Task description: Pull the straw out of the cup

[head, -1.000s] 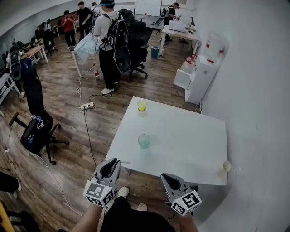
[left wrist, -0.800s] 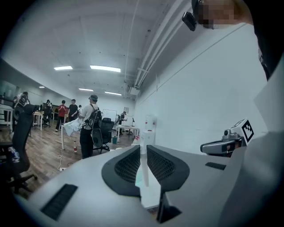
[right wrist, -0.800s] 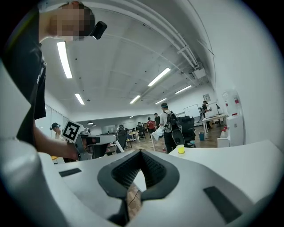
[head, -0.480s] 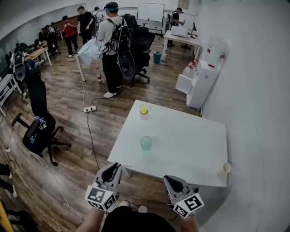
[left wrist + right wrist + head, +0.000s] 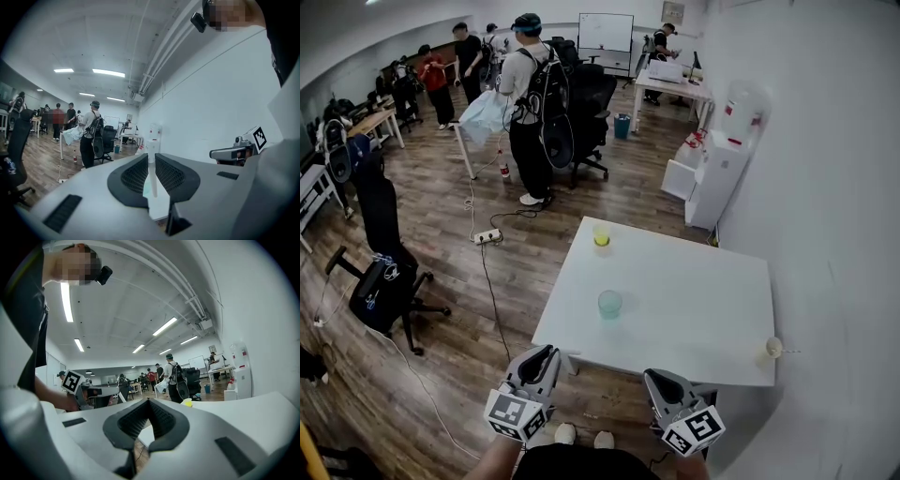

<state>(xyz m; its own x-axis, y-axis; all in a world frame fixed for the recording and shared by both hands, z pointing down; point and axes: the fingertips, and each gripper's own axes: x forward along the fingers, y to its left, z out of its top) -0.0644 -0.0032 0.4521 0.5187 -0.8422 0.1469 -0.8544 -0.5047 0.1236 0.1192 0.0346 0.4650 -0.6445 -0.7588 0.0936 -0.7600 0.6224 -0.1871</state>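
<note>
Jaws, left gripper: clamped on white straw
Jaws, right gripper: together, empty
Straw: probably light, easily crushed; hold gently, mid-length

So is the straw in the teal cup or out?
Out. The straw is pinched between the left hand-held gripper's jaws; the teal cup stands apart on the table, nothing protruding.

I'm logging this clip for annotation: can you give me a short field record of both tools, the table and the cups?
left tool: shut on white straw, straw upright
right tool: shut, nothing between jaws
table: white, ahead of both tools
cups: teal cup mid-table; yellow cup far left corner; pale cup near right edge
</note>
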